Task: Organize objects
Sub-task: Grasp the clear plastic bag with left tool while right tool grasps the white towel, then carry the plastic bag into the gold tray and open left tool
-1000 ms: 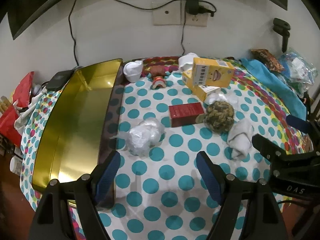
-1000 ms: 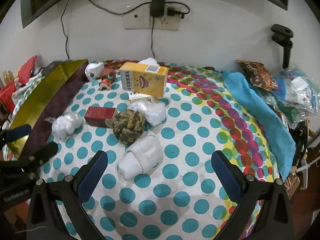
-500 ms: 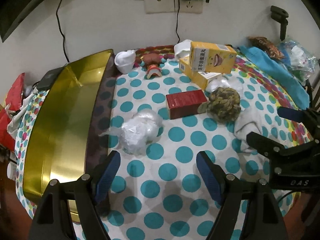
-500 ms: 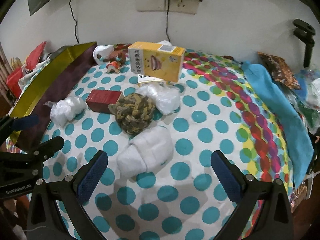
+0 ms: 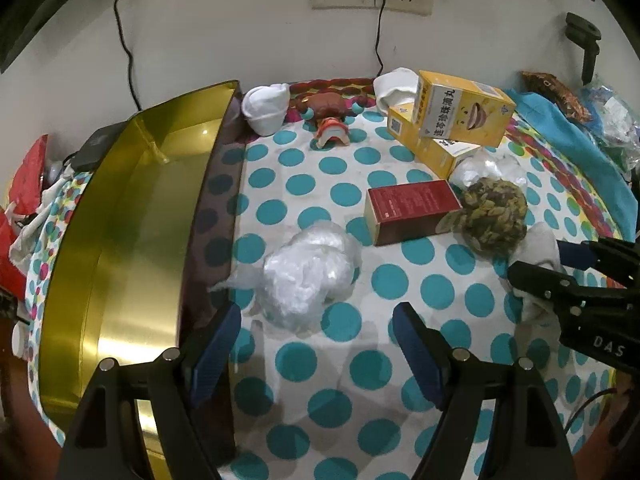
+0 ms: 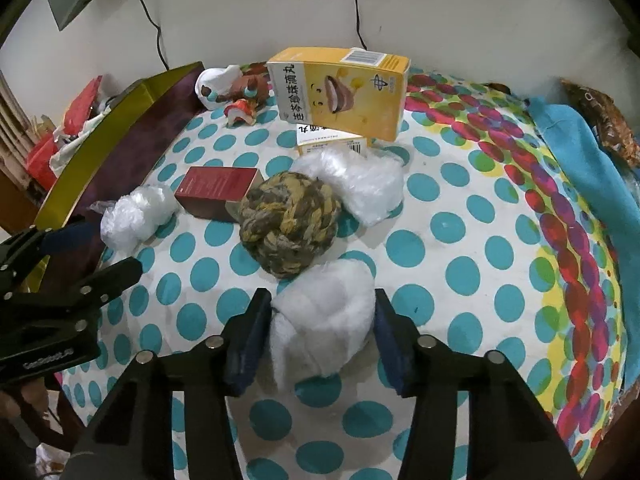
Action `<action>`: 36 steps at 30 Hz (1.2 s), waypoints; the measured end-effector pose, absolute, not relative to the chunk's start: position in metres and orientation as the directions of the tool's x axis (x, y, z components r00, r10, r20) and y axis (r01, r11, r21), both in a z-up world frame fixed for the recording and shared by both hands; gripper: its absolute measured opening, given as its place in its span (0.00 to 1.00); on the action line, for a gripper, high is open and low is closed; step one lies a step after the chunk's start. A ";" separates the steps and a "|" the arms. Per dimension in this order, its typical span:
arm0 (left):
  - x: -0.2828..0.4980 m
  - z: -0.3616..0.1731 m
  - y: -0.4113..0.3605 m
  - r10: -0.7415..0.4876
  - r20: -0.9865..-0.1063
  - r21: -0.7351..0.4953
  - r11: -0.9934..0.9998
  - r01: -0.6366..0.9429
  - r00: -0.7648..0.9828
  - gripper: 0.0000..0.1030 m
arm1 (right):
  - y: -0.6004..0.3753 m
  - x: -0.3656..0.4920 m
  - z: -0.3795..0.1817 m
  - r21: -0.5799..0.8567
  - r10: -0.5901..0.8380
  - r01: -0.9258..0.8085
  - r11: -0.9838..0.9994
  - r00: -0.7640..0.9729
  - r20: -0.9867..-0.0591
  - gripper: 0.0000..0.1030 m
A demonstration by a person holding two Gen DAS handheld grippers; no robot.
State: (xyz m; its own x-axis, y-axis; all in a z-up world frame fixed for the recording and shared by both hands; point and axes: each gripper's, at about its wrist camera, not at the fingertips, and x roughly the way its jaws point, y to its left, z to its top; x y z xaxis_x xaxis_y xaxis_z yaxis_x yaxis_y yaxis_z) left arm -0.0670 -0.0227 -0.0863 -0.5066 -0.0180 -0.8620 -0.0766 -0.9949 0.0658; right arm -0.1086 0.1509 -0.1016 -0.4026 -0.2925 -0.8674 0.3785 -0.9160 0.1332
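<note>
A: What is the right gripper [image 6: 320, 336] doing?
B: Its blue pads sit on either side of the rolled white sock [image 6: 320, 320], pressed against both flanks, so it is clamped on the sock at the near edge of the polka-dot tablecloth [image 6: 460, 240].

A: And the left gripper [image 5: 316, 340]?
B: Spread wide apart with nothing between the pads. It hangs over the cloth just near of the crumpled clear plastic bag [image 5: 308, 272].

A: Where is the container?
B: The gold tray [image 5: 120, 240] lies along the left side, its dark outer wall just left of that plastic bag.

A: What else is around the sock?
B: The woven rope ball [image 6: 288, 224] touches its far side. Left of the ball lies a red box [image 6: 216, 192]; a second clear plastic bag [image 6: 360, 188] sits on the ball's far right. Farther back, one yellow medicine box [image 6: 340, 92] stands on another. A small toy figure [image 5: 332, 120] and another white sock [image 5: 266, 106] lie near the wall.
</note>
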 end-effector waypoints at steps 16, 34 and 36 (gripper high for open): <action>-0.090 -0.097 -0.013 -0.049 -0.862 0.119 -0.987 -0.108 -0.504 0.59 | 0.156 -0.109 -0.102 0.177 -0.330 0.381 -0.908 -0.386 -0.861 0.45; -0.074 -0.074 -0.010 0.013 -0.841 0.072 -0.988 -0.136 -0.540 0.41 | 0.156 -0.109 -0.102 0.184 -0.337 0.383 -0.905 -0.385 -0.859 0.44; -0.073 -0.070 -0.013 0.018 -0.836 0.065 -0.989 -0.132 -0.549 0.41 | 0.157 -0.110 -0.102 0.186 -0.339 0.383 -0.905 -0.384 -0.859 0.44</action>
